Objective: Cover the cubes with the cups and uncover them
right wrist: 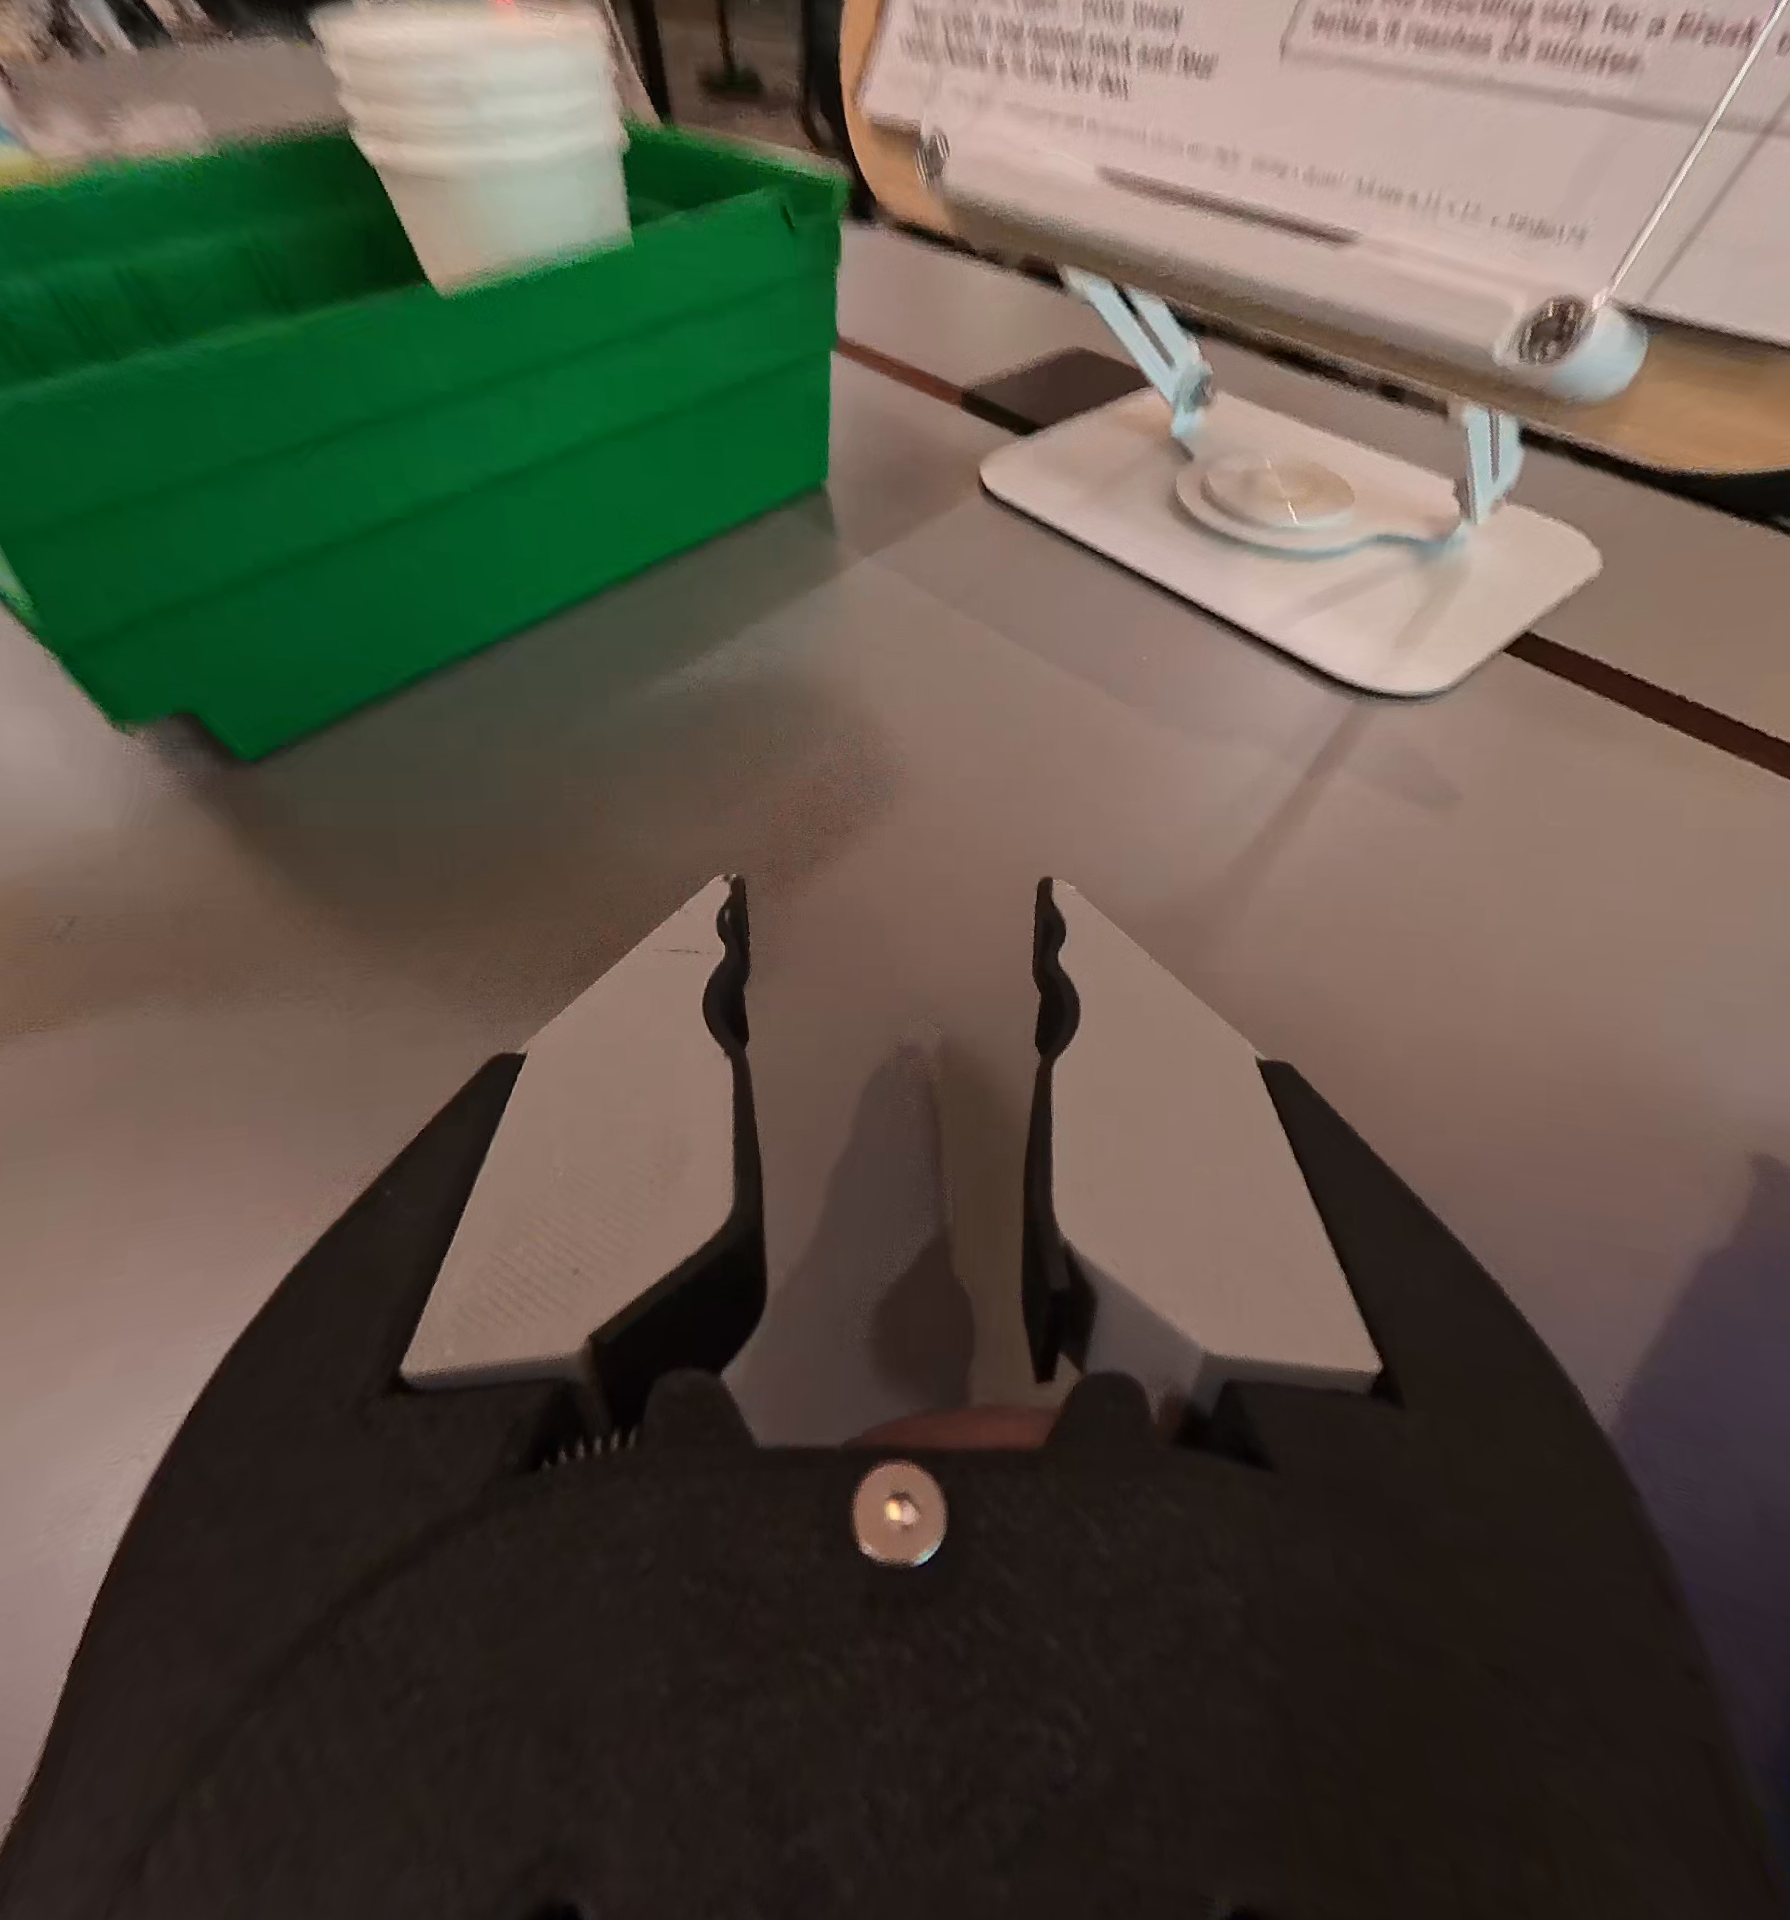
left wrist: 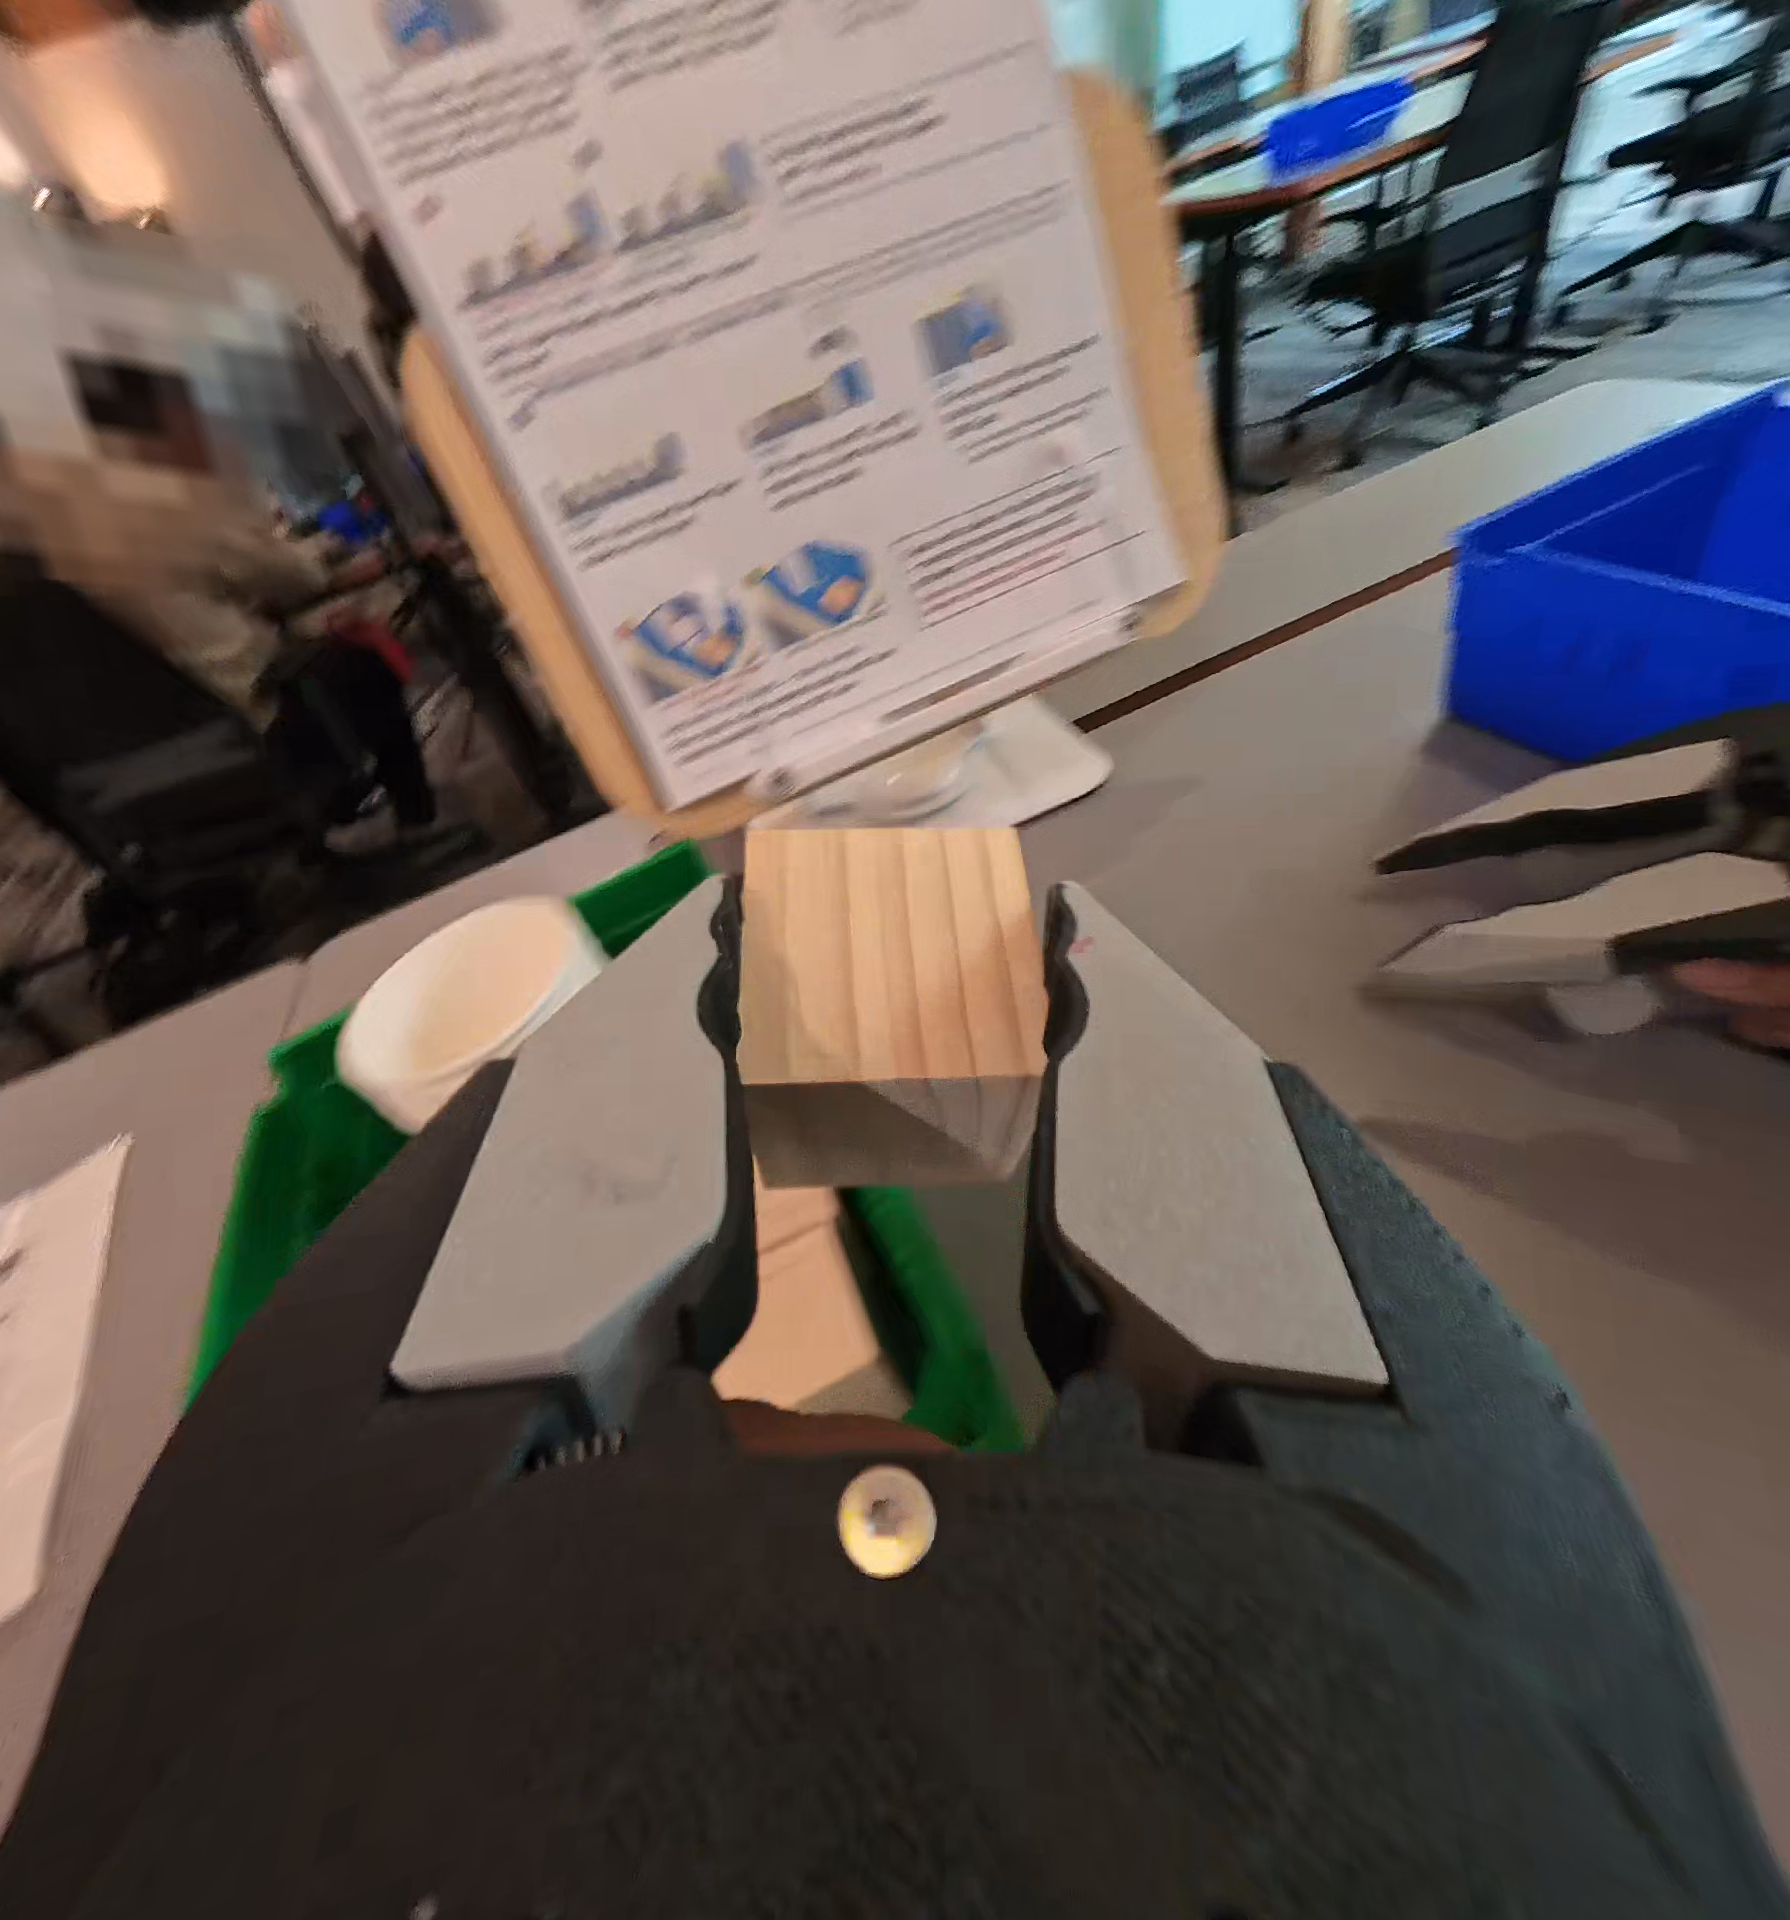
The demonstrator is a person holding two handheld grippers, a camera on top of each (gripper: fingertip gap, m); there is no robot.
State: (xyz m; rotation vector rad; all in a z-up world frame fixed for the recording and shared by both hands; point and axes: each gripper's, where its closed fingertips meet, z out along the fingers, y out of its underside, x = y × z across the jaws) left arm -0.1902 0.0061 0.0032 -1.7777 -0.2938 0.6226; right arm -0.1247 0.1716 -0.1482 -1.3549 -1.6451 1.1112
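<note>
A pale wooden cube (left wrist: 886, 966) is pinched between the fingers of the left gripper (left wrist: 889, 935), lifted above the green bin (right wrist: 371, 436) that holds stacked white cups (right wrist: 486, 135). The right gripper (right wrist: 891, 935) hovers over bare grey table (right wrist: 1286, 935), fingers parted around nothing, so the left is the one placed to set the cube down.

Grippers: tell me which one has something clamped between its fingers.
The left gripper: a wooden cube sits clamped between its pads. The right gripper is open over bare table.
</note>
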